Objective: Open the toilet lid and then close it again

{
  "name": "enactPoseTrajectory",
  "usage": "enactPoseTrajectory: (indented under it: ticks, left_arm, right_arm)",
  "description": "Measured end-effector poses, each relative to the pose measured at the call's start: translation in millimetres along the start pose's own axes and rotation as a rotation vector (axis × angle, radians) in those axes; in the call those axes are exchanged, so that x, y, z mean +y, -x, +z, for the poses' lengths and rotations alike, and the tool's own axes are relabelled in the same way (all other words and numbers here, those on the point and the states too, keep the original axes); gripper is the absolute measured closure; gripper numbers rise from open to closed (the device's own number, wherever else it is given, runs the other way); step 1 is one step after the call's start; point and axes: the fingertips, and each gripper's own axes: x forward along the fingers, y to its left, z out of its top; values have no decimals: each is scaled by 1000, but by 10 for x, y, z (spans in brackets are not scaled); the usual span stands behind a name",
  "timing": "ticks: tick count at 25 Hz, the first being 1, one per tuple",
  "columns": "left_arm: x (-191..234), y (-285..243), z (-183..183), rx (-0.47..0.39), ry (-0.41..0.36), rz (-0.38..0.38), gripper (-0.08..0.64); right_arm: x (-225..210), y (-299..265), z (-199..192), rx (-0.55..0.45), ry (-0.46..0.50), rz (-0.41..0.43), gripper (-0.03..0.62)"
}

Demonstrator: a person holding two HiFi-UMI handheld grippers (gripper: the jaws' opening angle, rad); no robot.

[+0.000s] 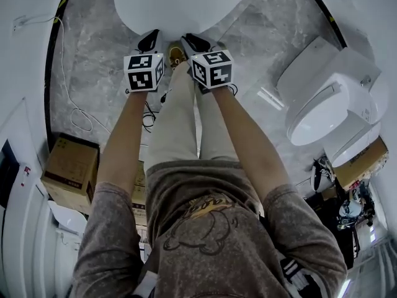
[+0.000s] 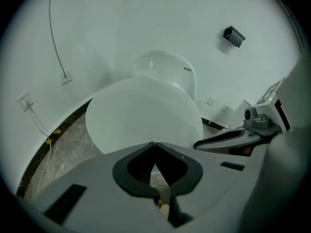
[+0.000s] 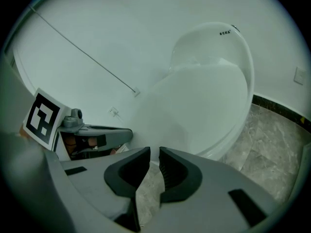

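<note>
At the far left of the head view we see a cardboard box (image 1: 68, 169) standing on the marble floor (image 1: 93, 61). Moving right, we hold the left tongs (image 1: 149, 40) out on a straight arm, their marker cube (image 1: 144, 72) facing up at us and their tips pointed down at the near edge of the toilet lid (image 1: 180, 5). In the left gripper view those tips meet with nothing between them, so they are closed and empty. The toilet lid is down, a smooth white oval lying flat over the bowl straight ahead of us, and the rounded back of the toilet (image 2: 163, 64) rises behind it against the white wall. Our legs and a tan shoe (image 1: 175, 54) show between the two arms, just short of the toilet. Next come the right tongs (image 1: 197, 42), close beside the left ones and likewise aimed at the lid's front edge. In the right gripper view a narrow gap stands between their pads, with only floor showing through it, and they grip nothing. We cannot tell whether either pair touches the lid. Further right, well apart from all this, a second toilet (image 1: 329, 101) stands on the floor, and another cardboard box (image 1: 363, 163) lies near it at the edge of the view.
</note>
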Motion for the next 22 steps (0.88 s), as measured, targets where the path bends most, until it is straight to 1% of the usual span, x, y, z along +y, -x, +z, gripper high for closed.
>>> enactPoseTrajectory:
  ticks: [4,8,12,15,17,19,22]
  left_arm:
    - [82,-199,-164,12,41,10,549]
    - [134,-330,-261,44,40,17,549]
    - [144,-381,-284,59,36,8,549]
    - [140,-359,-284,61,45,3,549]
    - [125,-267,-198,36,54,-2,551]
    - [80,-94,19,-30,60,-17,551]
    - [-58,320,401,-105,64,-39,551]
  right_arm:
    - [-99,-178,-163,26,5,-1,521]
    - [-162,-320,-298,69,9,-9,526]
    - [-209,-370,-321,82,1,-14,534]
    - [-185,-351,-327,92,-2,7,534]
    - [-110,-281,-273,100,3,53,534]
    - [-18,-122,-98,80,25,91,534]
    - [112,326,269,7,66,94,534]
